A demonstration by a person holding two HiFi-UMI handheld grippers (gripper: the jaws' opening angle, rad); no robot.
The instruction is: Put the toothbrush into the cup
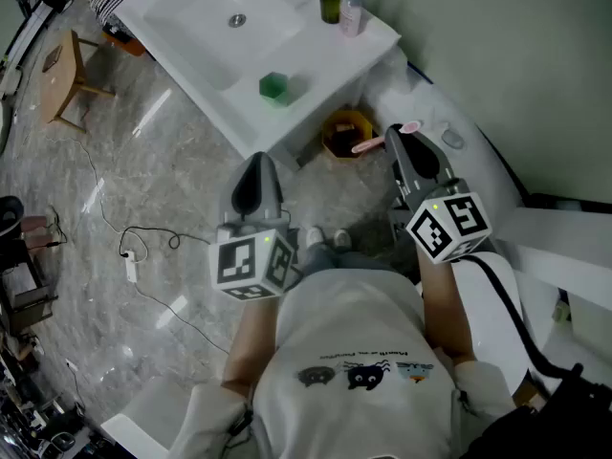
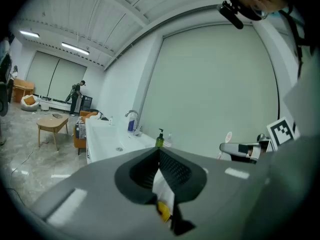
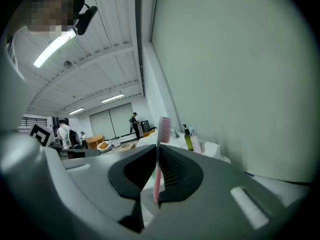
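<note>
Grey marble floor (image 1: 143, 161) fills most of the head view, and a white desk (image 1: 316, 75) with a sink basin stands on it against a pale wall. We see the right tool (image 1: 394, 134) with its jaws pressed on the toothbrush (image 1: 368, 145), which is pink. In the right gripper view the toothbrush (image 3: 159, 169) stands upright between the jaws of the right tool (image 3: 157, 149), and its bristle head rises above the tips. In the head view it lies across the tool tip, beside the front corner of the desk.

We see the left tool (image 1: 258, 161) with its jaws together and nothing between them; the left gripper view shows the left tool (image 2: 159, 151) closed at the tip.

On the desk the green cup (image 1: 273, 86) stands upright near the front edge, well apart from the toothbrush. A dark green pump bottle (image 1: 330, 3) and a clear bottle (image 1: 352, 12) stand just beside each other at the far corner. Below the desk we see an orange bin (image 1: 346, 134). A small wooden table (image 1: 59, 75) stands on the floor to the left, and a thin cable (image 1: 143, 247) runs over the floor. The left gripper view shows a long room with ceiling lights and a person (image 2: 77, 96) standing far away.
</note>
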